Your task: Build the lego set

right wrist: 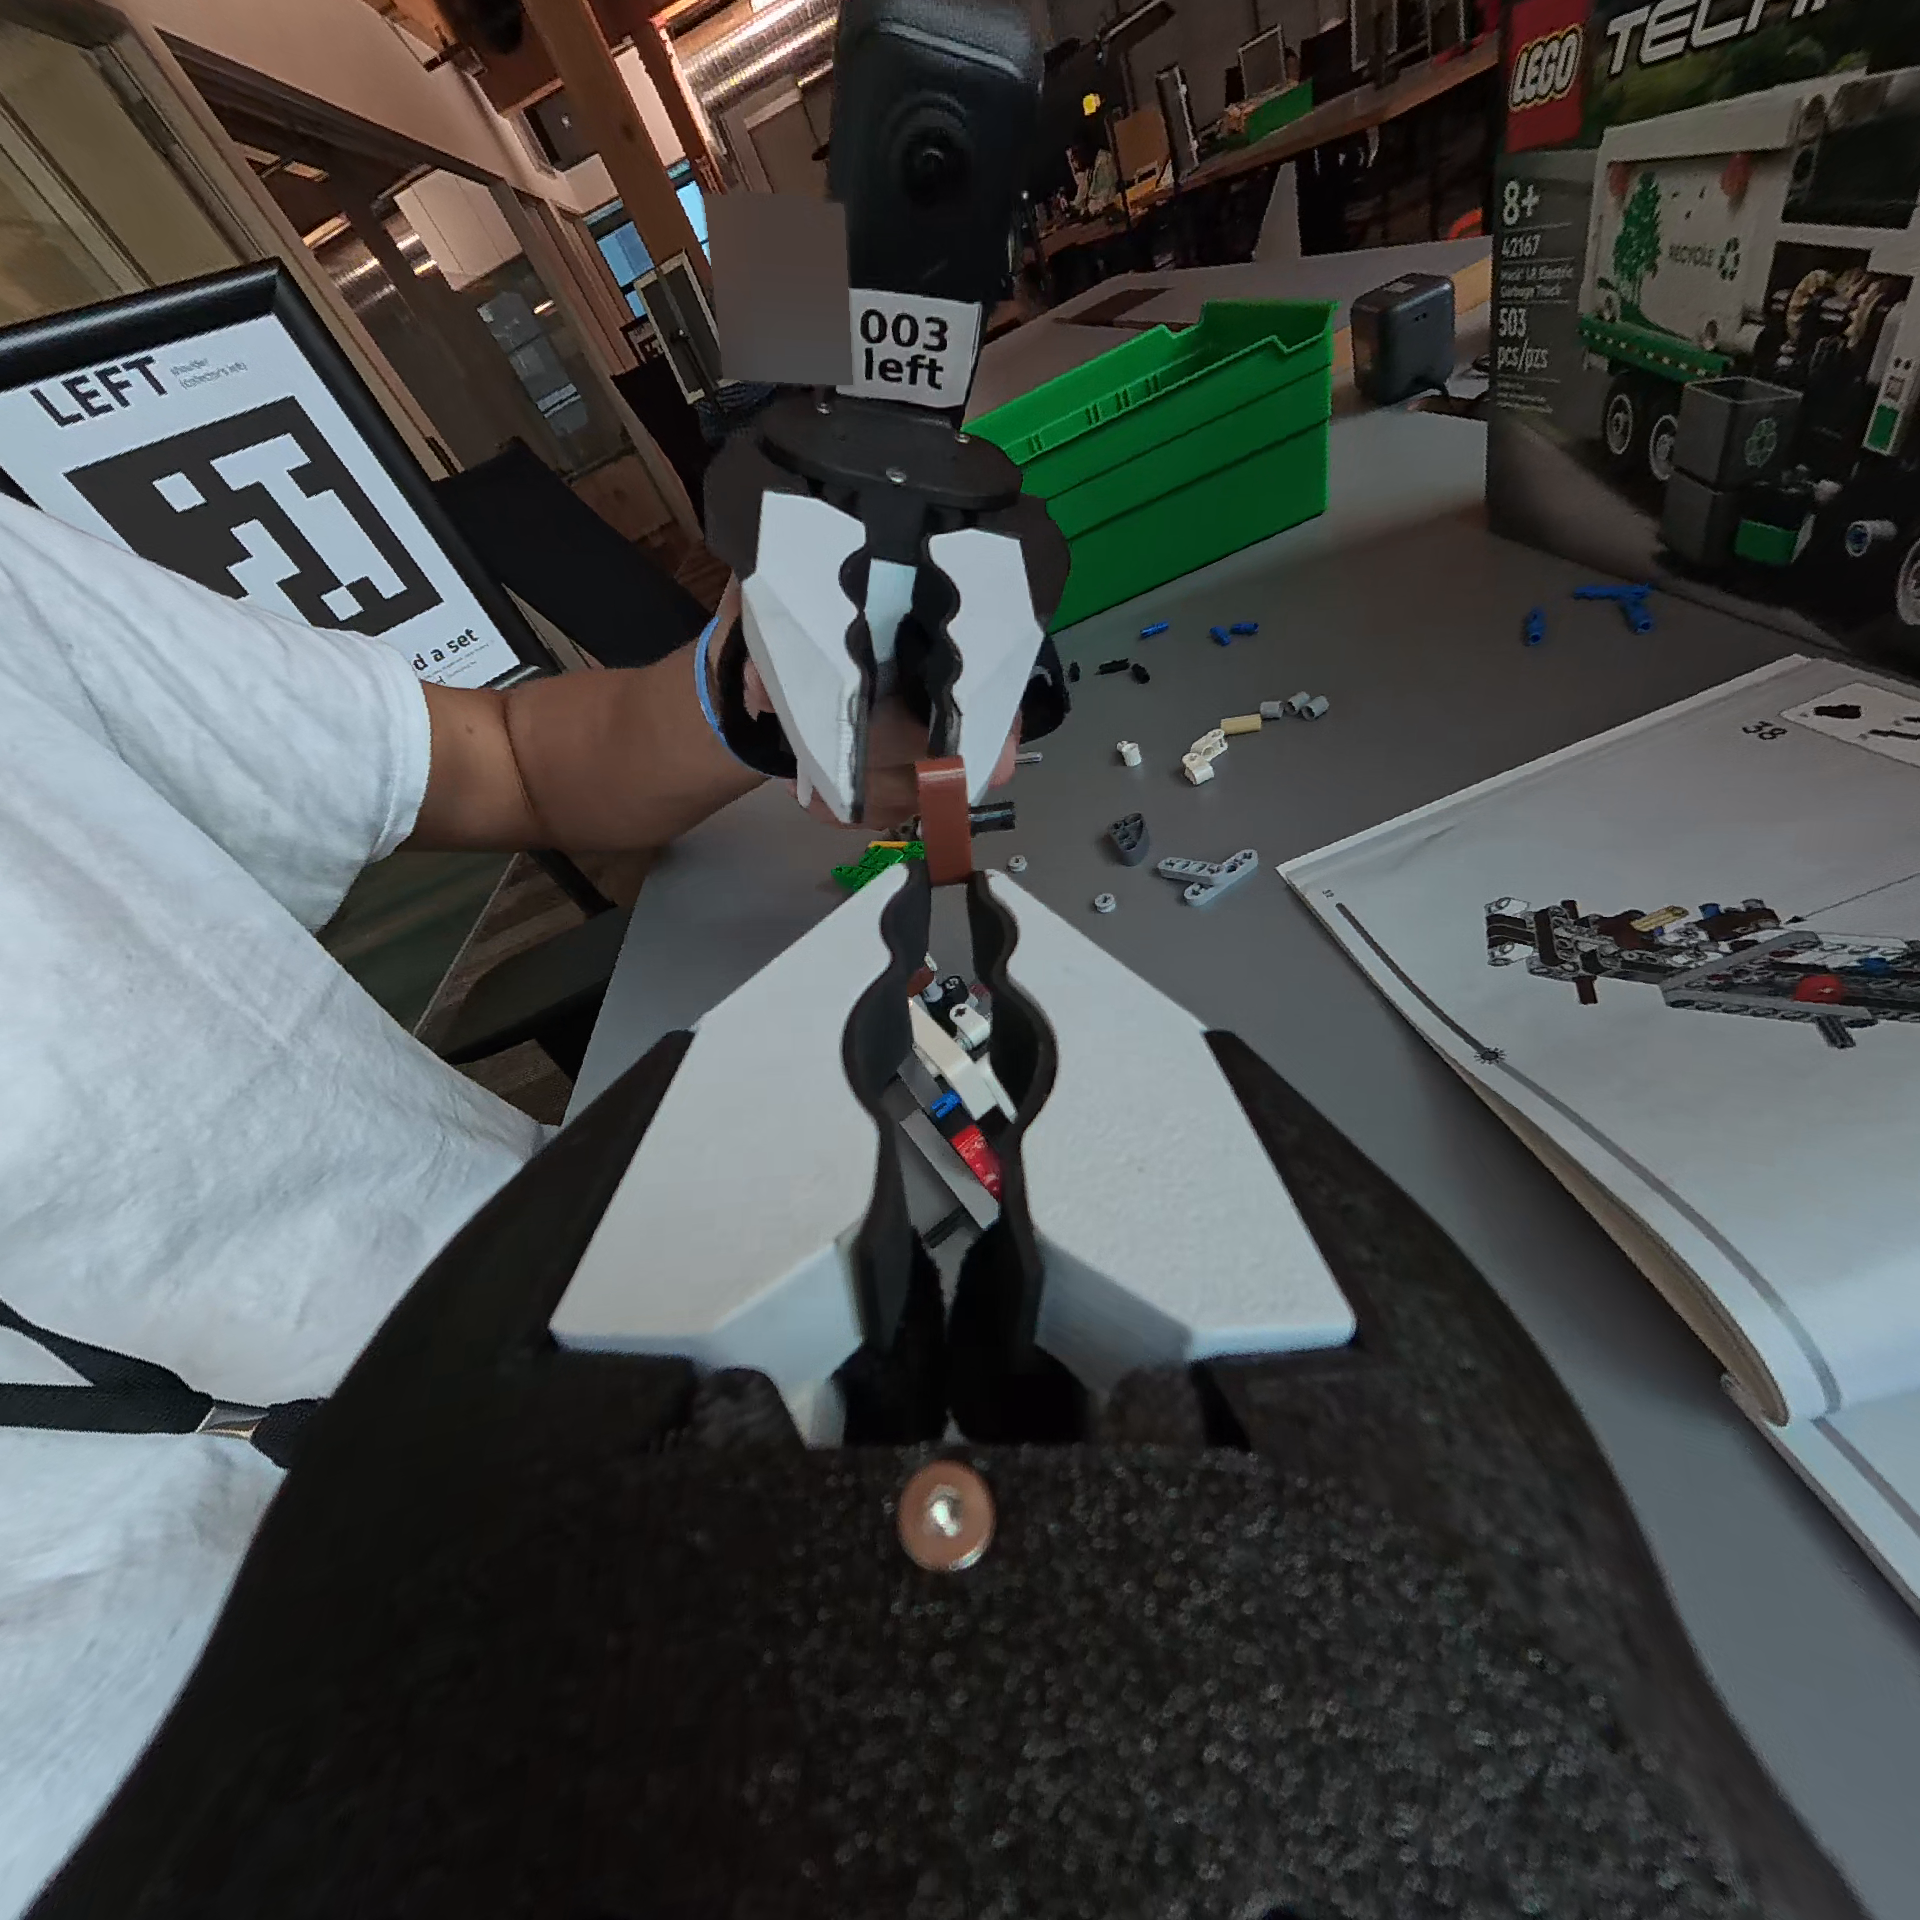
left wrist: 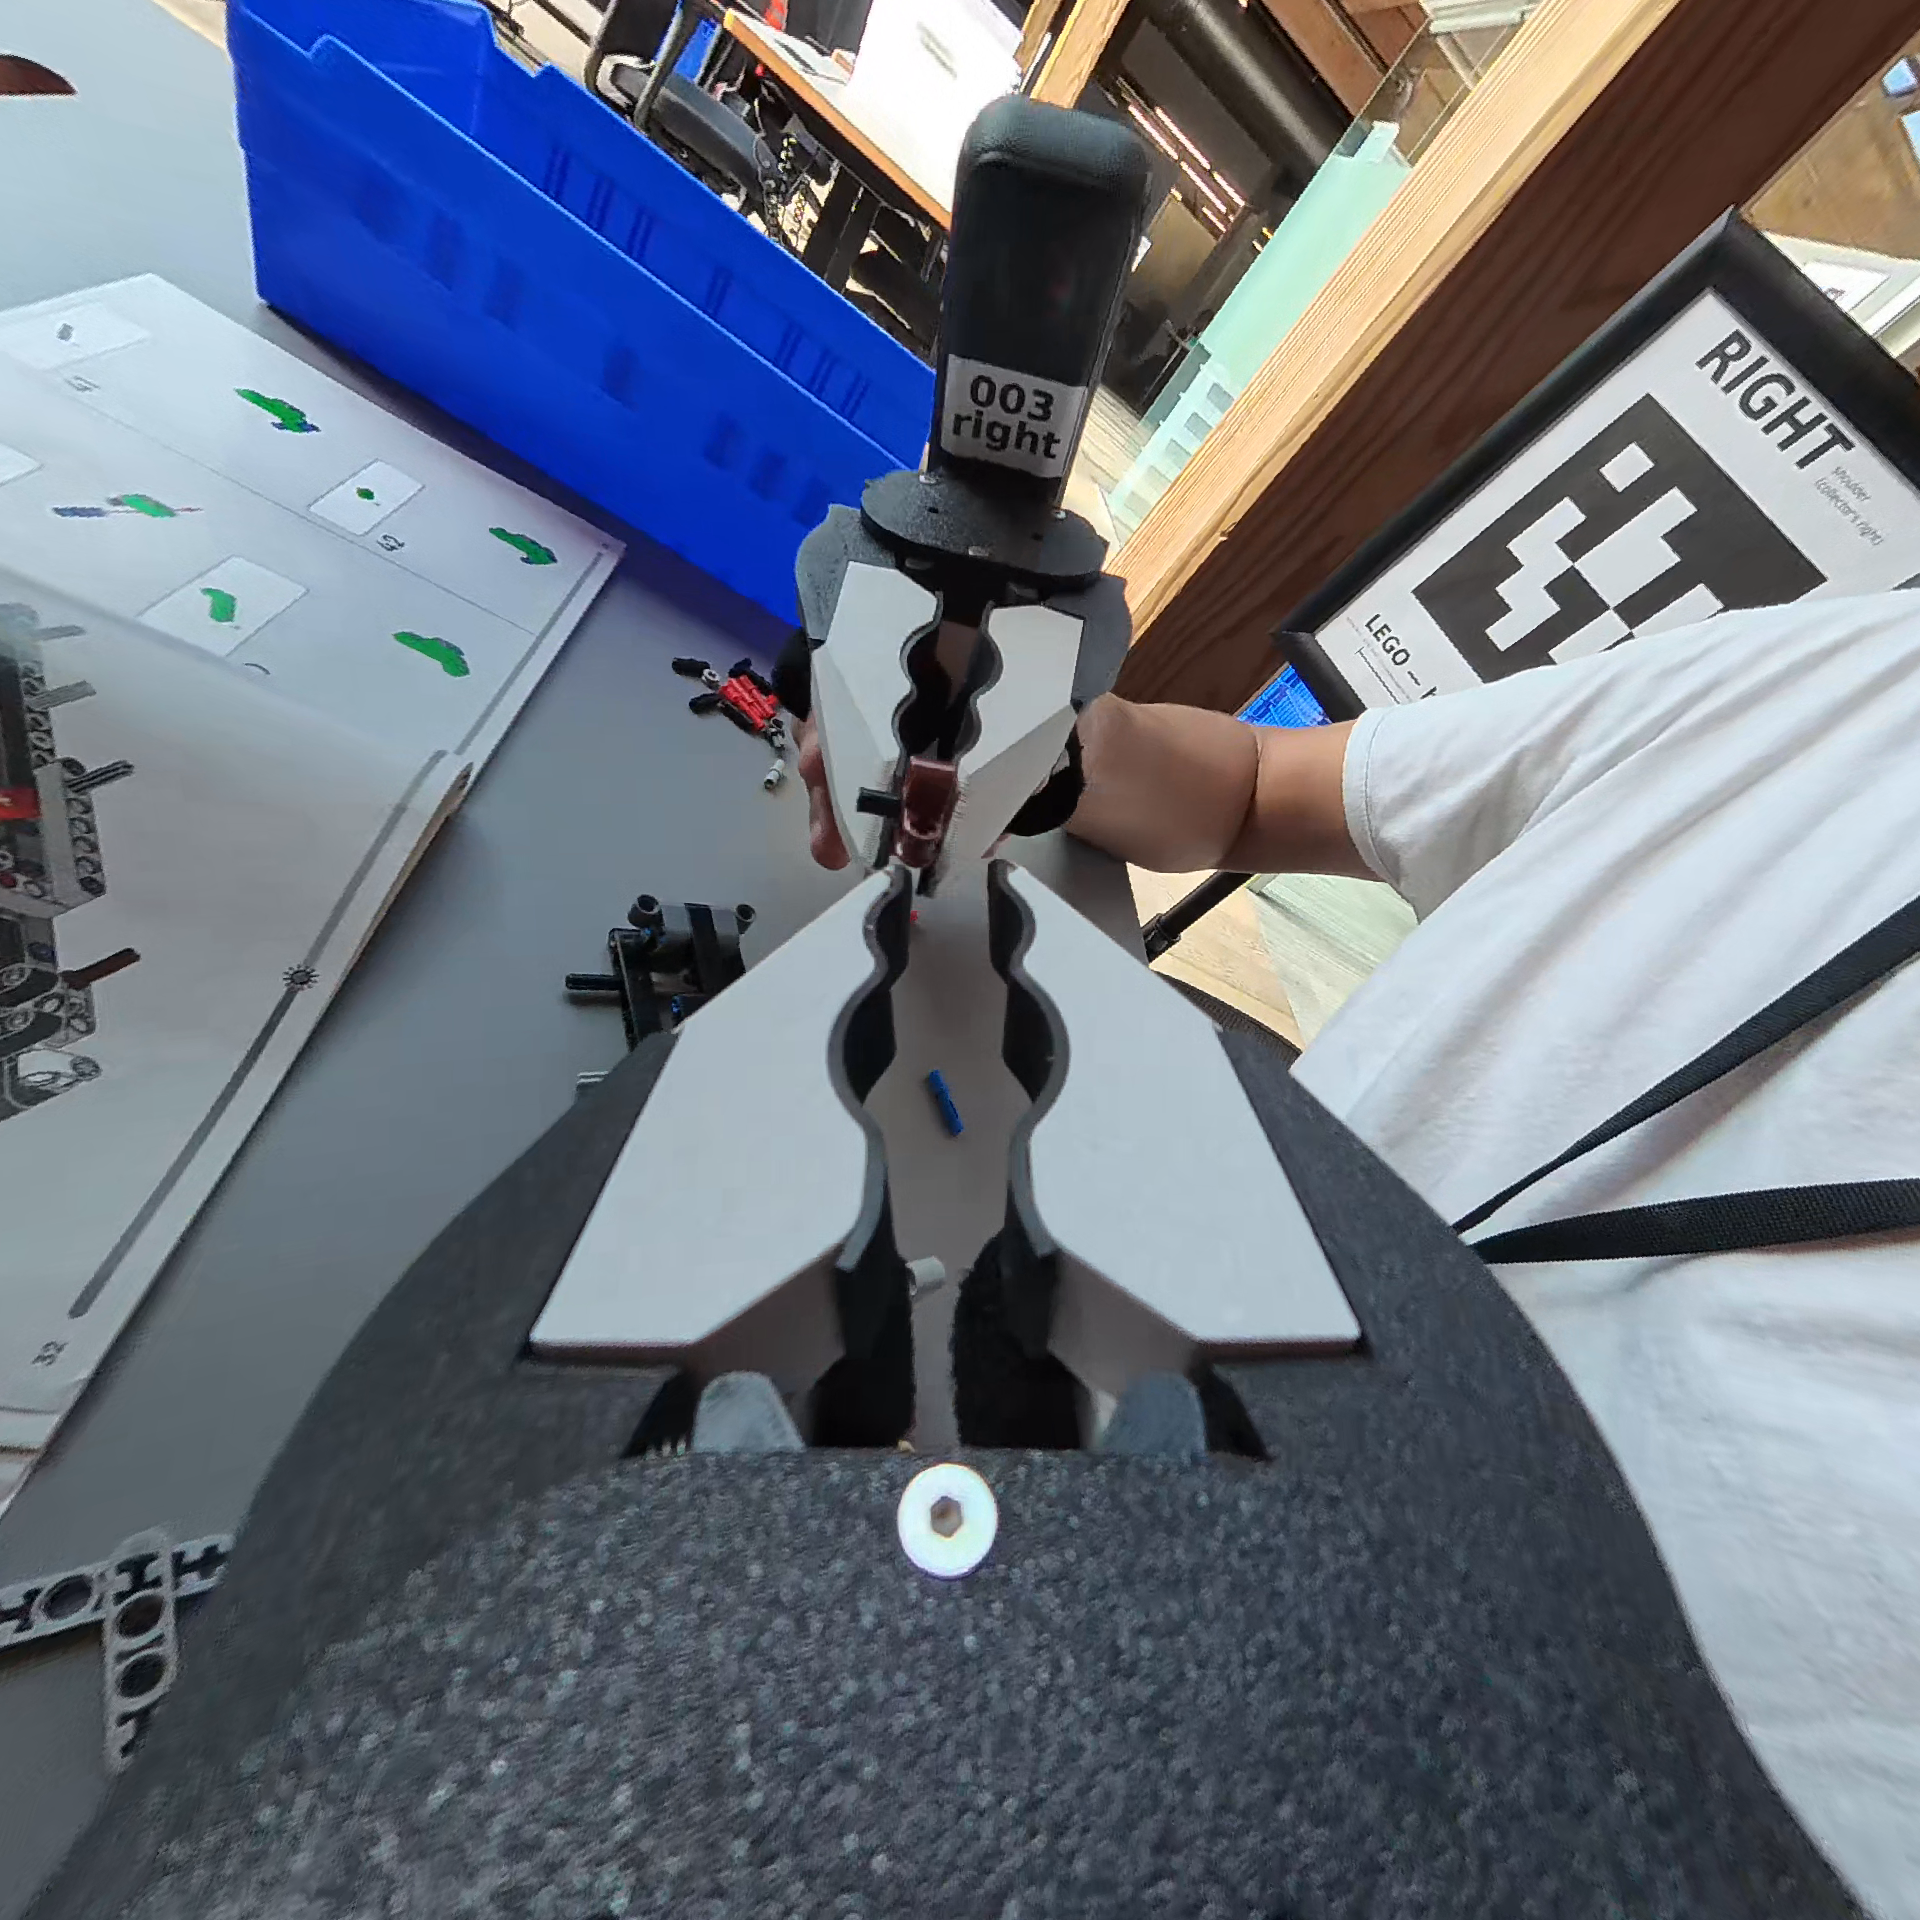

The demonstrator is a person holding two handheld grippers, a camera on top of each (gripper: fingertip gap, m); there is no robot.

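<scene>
My right gripper (right wrist: 948, 883) is shut on a reddish-brown Lego piece (right wrist: 948, 821) that has a black pin (right wrist: 992, 816) sticking out of its side. It holds the piece in the air above the grey table. My left gripper (left wrist: 945, 878) faces it tip to tip and is open, its jaws a finger-width apart, just short of the brown piece (left wrist: 923, 805). The right gripper (left wrist: 925, 857) shows opposite in the left wrist view and the left gripper (right wrist: 920, 790) in the right wrist view. A partly built white, grey and red assembly (right wrist: 956, 1070) lies under the right gripper.
The open instruction booklet (left wrist: 260, 675) (right wrist: 1610, 987) lies on the table. A blue bin (left wrist: 520, 260), a green bin (right wrist: 1174, 488) and the set's box (right wrist: 1714, 312) stand at the back. There is a small black sub-assembly (left wrist: 675, 956), a blue pin (left wrist: 943, 1101), and loose grey pieces (right wrist: 1205, 873).
</scene>
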